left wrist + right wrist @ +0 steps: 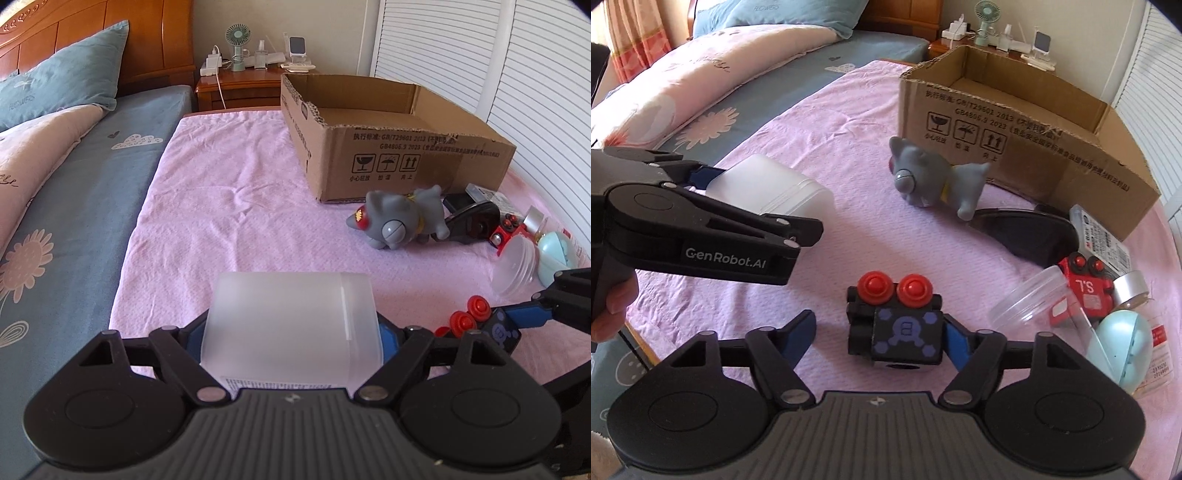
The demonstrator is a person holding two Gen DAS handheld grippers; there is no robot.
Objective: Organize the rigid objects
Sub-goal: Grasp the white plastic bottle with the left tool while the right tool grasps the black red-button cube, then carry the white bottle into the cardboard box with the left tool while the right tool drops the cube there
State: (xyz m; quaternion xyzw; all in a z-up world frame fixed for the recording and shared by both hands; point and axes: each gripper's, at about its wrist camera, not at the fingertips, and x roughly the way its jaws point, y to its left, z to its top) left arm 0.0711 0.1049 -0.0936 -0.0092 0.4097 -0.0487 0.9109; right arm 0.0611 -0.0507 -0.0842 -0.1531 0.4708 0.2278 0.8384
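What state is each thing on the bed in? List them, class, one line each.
Left gripper: shut on the frosted jar.
Right gripper: open, fingers either side of the black cube toy.
Cardboard box: open-topped.
Grey cat toy: lying on its side.
Clear jar: tipped over, lidless.

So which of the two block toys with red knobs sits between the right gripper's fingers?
The black cube toy with purple markings, between the open right gripper; the red one lies in the pile near the box.
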